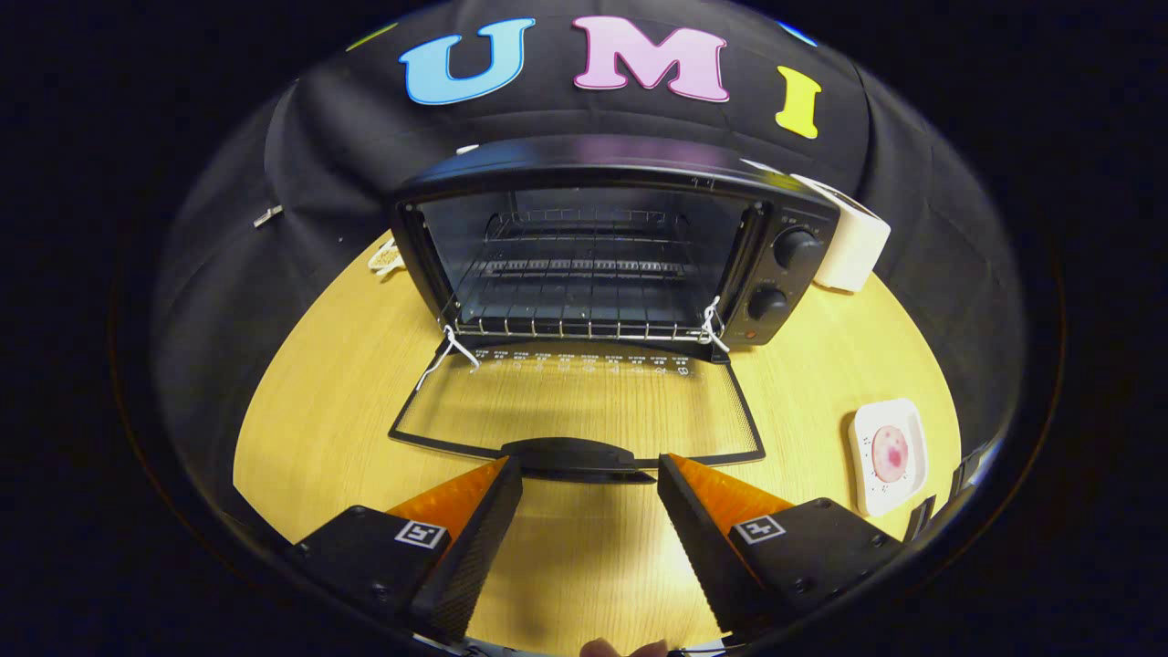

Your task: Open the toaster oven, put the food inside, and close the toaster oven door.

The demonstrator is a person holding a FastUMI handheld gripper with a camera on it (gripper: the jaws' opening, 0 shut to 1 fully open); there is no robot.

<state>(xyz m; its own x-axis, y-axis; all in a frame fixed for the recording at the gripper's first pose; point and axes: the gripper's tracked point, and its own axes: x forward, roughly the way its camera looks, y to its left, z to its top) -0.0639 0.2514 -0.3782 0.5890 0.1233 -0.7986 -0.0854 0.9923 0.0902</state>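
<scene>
My gripper (pixel 590 470) hangs just above the tabletop (pixel 347 365) with its fingers spread apart and nothing between them. Their tips sit at either end of the door handle (pixel 575 454); whether they touch it I cannot tell. The toaster oven (pixel 785 210) stands beyond, its glass door (pixel 579 401) folded flat down onto the wood, the wire rack (pixel 575 310) bare inside. The food (pixel 891 452), something pink and round, lies on a small white plate (pixel 867 493) off to the right of my fingers.
</scene>
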